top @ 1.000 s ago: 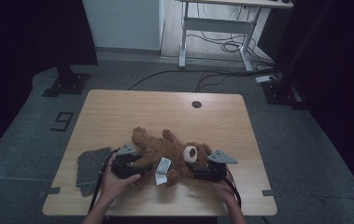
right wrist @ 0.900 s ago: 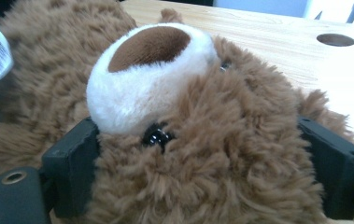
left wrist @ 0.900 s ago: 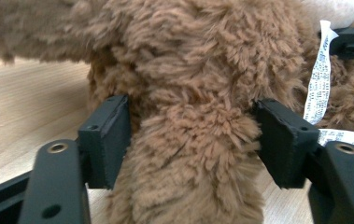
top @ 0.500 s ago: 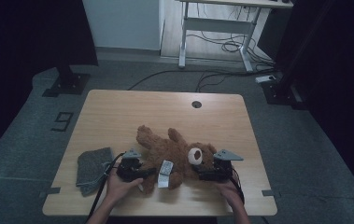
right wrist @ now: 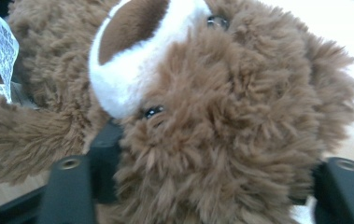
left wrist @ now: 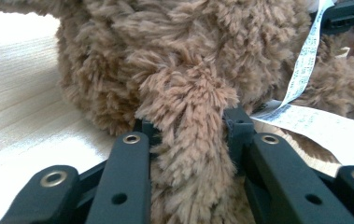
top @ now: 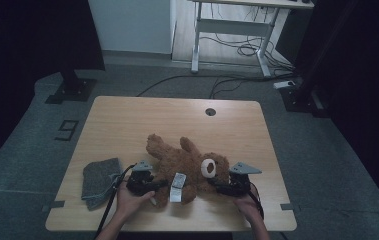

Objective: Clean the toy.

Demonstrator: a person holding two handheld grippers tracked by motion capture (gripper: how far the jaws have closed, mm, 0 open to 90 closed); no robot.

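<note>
Brown plush teddy bear (top: 189,167), shaggy-furred, lying flat on the wooden table's near half, nearer its front edge than its back. Head turned toward the right side, with a white muzzle (right wrist: 128,70) around a darker brown nose patch and small glossy black eyes. Two limbs stretched away toward the far left, another reaching toward the front edge. One furry limb (left wrist: 188,140) squeezed between black jaws in the left gripper view; head bulging between the jaws in the right gripper view. Long white printed label (top: 177,186) trailing from the body's near side, partly lying on the tabletop and partly curling upward.
</note>
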